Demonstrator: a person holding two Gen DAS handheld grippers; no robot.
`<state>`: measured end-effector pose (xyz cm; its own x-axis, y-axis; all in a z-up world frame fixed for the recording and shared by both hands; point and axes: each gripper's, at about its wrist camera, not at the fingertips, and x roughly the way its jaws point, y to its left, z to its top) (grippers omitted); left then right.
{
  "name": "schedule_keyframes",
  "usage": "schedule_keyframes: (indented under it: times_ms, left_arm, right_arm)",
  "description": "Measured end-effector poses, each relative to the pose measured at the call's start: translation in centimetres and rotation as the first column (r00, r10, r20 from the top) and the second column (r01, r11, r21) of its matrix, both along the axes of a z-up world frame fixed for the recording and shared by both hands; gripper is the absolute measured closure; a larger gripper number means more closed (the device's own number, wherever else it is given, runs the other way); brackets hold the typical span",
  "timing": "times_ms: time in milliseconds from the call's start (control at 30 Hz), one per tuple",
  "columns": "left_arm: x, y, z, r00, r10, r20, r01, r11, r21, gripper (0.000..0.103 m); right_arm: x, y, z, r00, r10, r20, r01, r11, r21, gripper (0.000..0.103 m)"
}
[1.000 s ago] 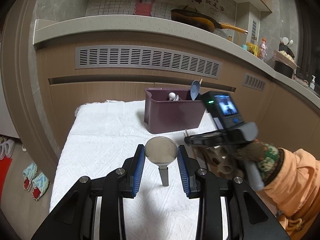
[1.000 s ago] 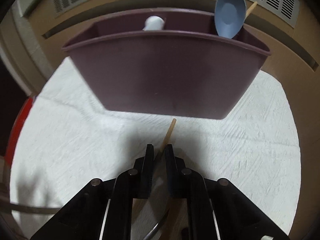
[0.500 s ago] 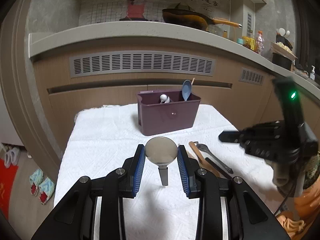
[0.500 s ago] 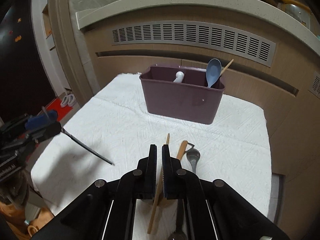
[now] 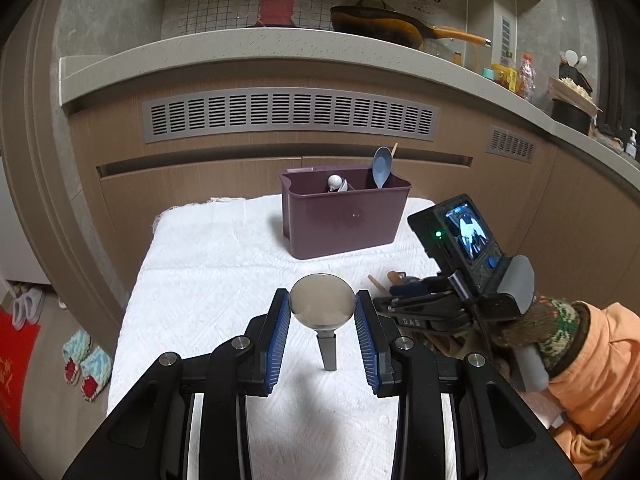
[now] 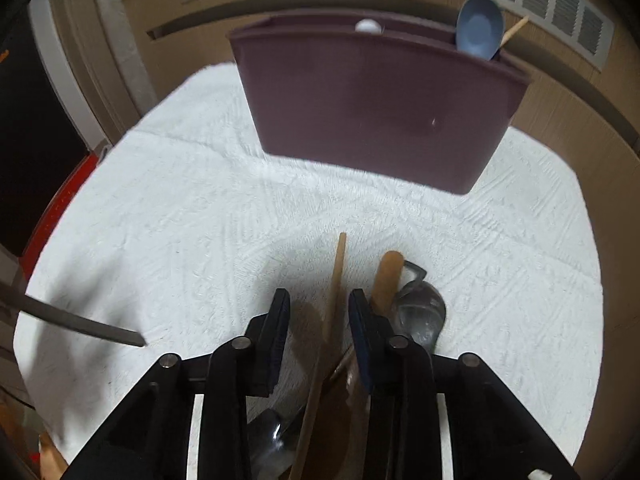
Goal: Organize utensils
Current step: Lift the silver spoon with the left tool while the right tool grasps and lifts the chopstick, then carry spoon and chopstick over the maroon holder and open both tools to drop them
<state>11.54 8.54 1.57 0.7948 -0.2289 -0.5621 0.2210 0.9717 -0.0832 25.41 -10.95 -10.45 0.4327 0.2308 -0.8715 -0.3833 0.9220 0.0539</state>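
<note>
My left gripper (image 5: 322,312) is shut on a steel spoon (image 5: 322,302), bowl up between the blue pads, handle pointing down; the handle tip shows in the right wrist view (image 6: 100,330). A purple utensil caddy (image 5: 344,218) stands at the back of the white cloth and holds a blue spoon (image 5: 382,166) and a white utensil (image 5: 335,181). My right gripper (image 6: 319,312) is open, low over loose utensils, its jaws either side of a wooden chopstick (image 6: 334,300). A wooden spatula handle (image 6: 386,276) and a steel spoon (image 6: 422,312) lie just right of it.
The white cloth (image 5: 224,264) covers a small table in front of wooden cabinets with a vent grille (image 5: 288,114). A counter above carries a frying pan (image 5: 380,28). Slippers (image 5: 86,364) lie on the floor to the left.
My right gripper has opened and dropped low over the loose utensils, closer to the caddy, now straddling the chopstick. My left gripper still holds the steel spoon in about the same place.
</note>
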Motion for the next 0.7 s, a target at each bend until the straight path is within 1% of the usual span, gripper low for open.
schedule_keyframes:
  times_ms: [33, 100, 167, 267, 300, 433, 600, 700]
  left_arm:
    - [0.0, 0.1, -0.1, 1.0, 0.0, -0.001, 0.0, 1.0, -0.002, 0.069]
    - [0.0, 0.2, -0.1, 1.0, 0.0, -0.001, 0.0, 1.0, -0.005, 0.069]
    - [-0.2, 0.1, 0.0, 1.0, 0.001, 0.001, -0.001, 1.0, -0.005, 0.069]
    - [-0.3, 0.0, 0.2, 1.0, -0.002, 0.004, 0.002, 1.0, -0.002, 0.069]
    - [-0.3, -0.1, 0.3, 1.0, -0.005, 0.005, 0.005, 1.0, -0.004, 0.069]
    - [-0.7, -0.7, 0.8, 1.0, -0.017, 0.013, 0.017, 1.0, -0.013, 0.069]
    - [-1.1, -1.8, 2.6, 0.998, -0.041, 0.04, 0.041, 0.999, -0.012, 0.069]
    - [-1.3, -2.4, 4.7, 0.996, -0.051, 0.079, 0.051, 0.999, 0.002, 0.069]
  right_arm:
    - [0.0, 0.0, 0.1, 1.0, -0.004, 0.013, 0.004, 1.0, 0.001, 0.084]
    - [-0.1, -0.2, 0.3, 1.0, 0.002, -0.001, -0.002, 1.0, -0.013, 0.097]
    - [-0.8, -0.7, 1.0, 1.0, 0.01, -0.003, -0.01, 1.0, 0.017, 0.098]
    - [-3.0, -2.2, 3.4, 0.999, 0.014, 0.05, -0.017, 0.998, 0.06, 0.098]
    - [-4.2, -3.0, 4.7, 0.997, 0.015, 0.079, -0.022, 0.996, 0.086, 0.098]
    - [-7.8, -4.6, 8.1, 0.985, 0.015, 0.171, -0.036, 0.992, 0.121, 0.098]
    - [-10.8, -6.0, 11.9, 0.963, 0.002, 0.268, -0.049, 0.985, 0.168, 0.098]
    - [-11.7, -6.4, 14.6, 0.942, -0.011, 0.336, -0.06, 0.978, 0.2, 0.098]
